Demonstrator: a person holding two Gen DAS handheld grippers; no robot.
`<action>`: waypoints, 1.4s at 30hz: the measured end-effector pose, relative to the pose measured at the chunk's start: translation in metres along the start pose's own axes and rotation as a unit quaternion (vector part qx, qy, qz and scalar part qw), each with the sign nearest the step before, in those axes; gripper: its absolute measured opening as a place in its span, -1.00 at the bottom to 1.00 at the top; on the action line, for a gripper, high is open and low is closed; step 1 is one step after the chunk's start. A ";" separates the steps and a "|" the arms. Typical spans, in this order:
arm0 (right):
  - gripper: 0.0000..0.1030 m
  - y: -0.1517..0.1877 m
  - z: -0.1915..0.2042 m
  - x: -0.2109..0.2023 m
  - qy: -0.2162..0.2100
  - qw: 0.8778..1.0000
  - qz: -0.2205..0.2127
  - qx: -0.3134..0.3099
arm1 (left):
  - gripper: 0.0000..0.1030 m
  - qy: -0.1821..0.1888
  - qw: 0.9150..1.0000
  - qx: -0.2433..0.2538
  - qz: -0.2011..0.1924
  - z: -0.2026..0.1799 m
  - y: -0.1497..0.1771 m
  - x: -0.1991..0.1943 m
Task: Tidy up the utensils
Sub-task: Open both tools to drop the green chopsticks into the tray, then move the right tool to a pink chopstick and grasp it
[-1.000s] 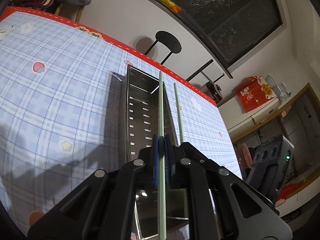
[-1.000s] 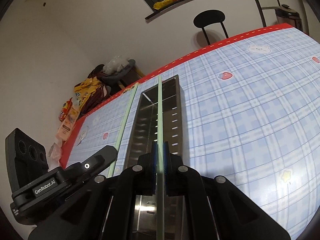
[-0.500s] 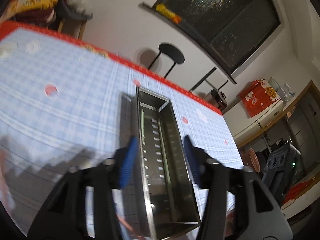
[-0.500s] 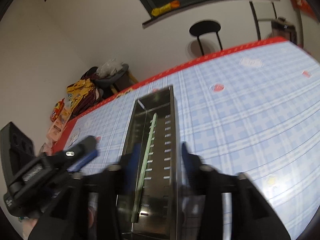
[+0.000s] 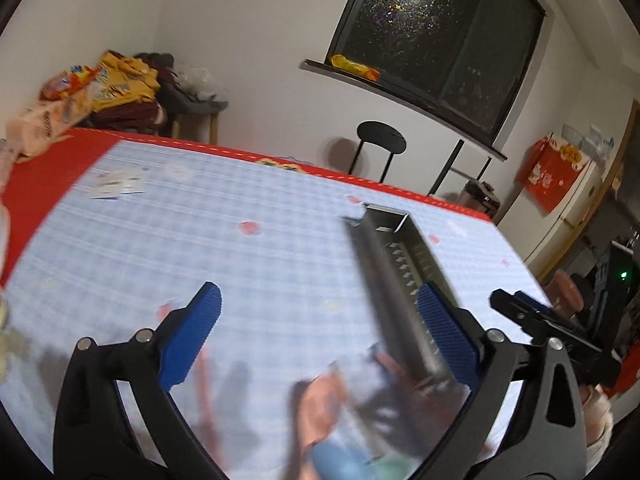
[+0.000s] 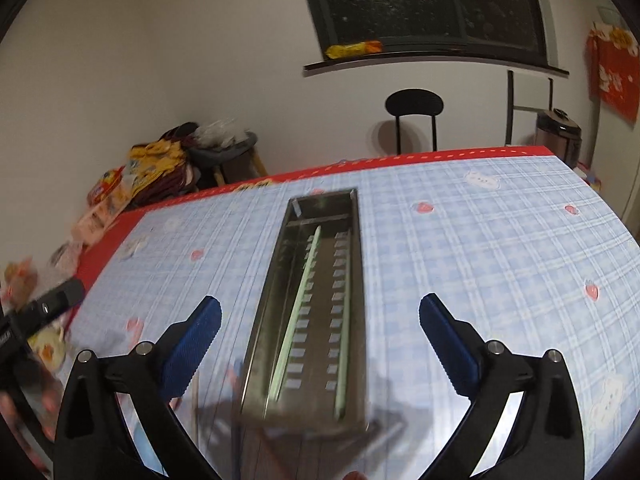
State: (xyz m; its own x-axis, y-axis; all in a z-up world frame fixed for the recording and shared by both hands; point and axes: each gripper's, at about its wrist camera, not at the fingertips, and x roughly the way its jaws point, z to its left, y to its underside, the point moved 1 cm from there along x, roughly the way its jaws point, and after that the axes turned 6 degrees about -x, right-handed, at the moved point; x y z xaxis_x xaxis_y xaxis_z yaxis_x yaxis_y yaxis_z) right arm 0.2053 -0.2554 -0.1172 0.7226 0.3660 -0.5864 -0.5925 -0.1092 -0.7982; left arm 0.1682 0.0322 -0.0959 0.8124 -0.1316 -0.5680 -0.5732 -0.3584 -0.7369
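A long perforated metal tray (image 6: 276,280) lies lengthwise on the blue checked tablecloth. Two pale green chopsticks lie in it, one (image 6: 298,308) slanted along the left side and one (image 6: 342,380) along the right. My right gripper (image 6: 320,340) hovers over the tray's near end, its jaws opening wide with nothing held between the blue pads (image 6: 444,332). My left gripper (image 5: 320,332) is left of the tray (image 5: 384,272), its jaws also opening and holding nothing. Each gripper shows at the edge of the other's view.
Blurred pink and blue utensils (image 5: 328,400) lie on the cloth near the front edge, below my left gripper. Snack bags (image 6: 120,196) are piled past the table's far left corner. A black stool (image 6: 414,108) stands behind the red table border (image 6: 440,156).
Both grippers have let go of their green chopsticks, which now lie in the tray. Both jaws went from shut to wide. Both hands drew back and rose, the left one swinging left.
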 end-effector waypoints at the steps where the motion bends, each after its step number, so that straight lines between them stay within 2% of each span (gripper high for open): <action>1: 0.89 0.006 0.003 -0.003 -0.001 1.000 -0.003 -0.003 | 0.89 -0.008 1.000 0.010 -0.004 0.007 0.008 -0.008; 4: 0.89 0.033 0.012 -0.015 -0.008 0.999 -0.032 0.002 | 0.89 -0.028 0.999 0.038 -0.016 0.025 0.034 -0.027; 7: 0.89 0.044 0.019 -0.020 -0.010 0.999 -0.043 0.016 | 0.89 -0.049 0.997 0.054 -0.026 0.042 0.061 -0.040; 10: 0.89 0.053 0.030 -0.026 -0.016 0.998 -0.056 0.005 | 0.89 -0.063 0.996 0.063 -0.032 0.058 0.082 -0.051; 13: 0.89 0.059 0.046 -0.026 0.003 0.998 -0.054 -0.024 | 0.89 -0.066 0.995 0.062 -0.035 0.070 0.091 -0.059; 17: 0.89 0.068 0.056 -0.025 0.020 0.997 -0.052 -0.053 | 0.89 -0.059 0.996 0.053 -0.033 0.077 0.099 -0.061; 21: 0.89 0.069 0.054 -0.026 0.018 0.997 -0.053 -0.048 | 0.89 -0.060 0.996 0.055 -0.027 0.074 0.099 -0.057; 28: 0.89 0.073 0.048 -0.022 0.014 0.999 -0.040 -0.030 | 0.88 -0.055 0.996 0.074 0.017 0.066 0.101 -0.040; 33: 0.89 0.073 0.049 -0.024 0.004 0.999 -0.041 -0.031 | 0.88 -0.035 0.997 0.060 0.032 0.072 0.100 -0.036; 37: 0.89 0.071 0.050 -0.026 -0.032 0.998 -0.024 -0.042 | 0.88 -0.034 0.998 0.049 0.030 0.075 0.100 -0.038; 39: 0.86 0.069 0.051 -0.029 -0.029 0.998 -0.011 -0.058 | 0.88 -0.031 0.998 0.045 0.029 0.077 0.100 -0.038; 42: 0.60 0.073 0.049 -0.034 -0.023 0.994 0.017 -0.101 | 0.88 -0.033 0.998 0.039 0.030 0.078 0.099 -0.038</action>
State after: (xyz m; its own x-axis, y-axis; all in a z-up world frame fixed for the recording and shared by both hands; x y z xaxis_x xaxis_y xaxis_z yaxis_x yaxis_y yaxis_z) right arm 0.1199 -0.2308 -0.1482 0.6831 0.4000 -0.6111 -0.5295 -0.3049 -0.7916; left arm 0.0724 0.0741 -0.1758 0.7689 -0.0878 -0.6333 -0.6293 -0.2791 -0.7253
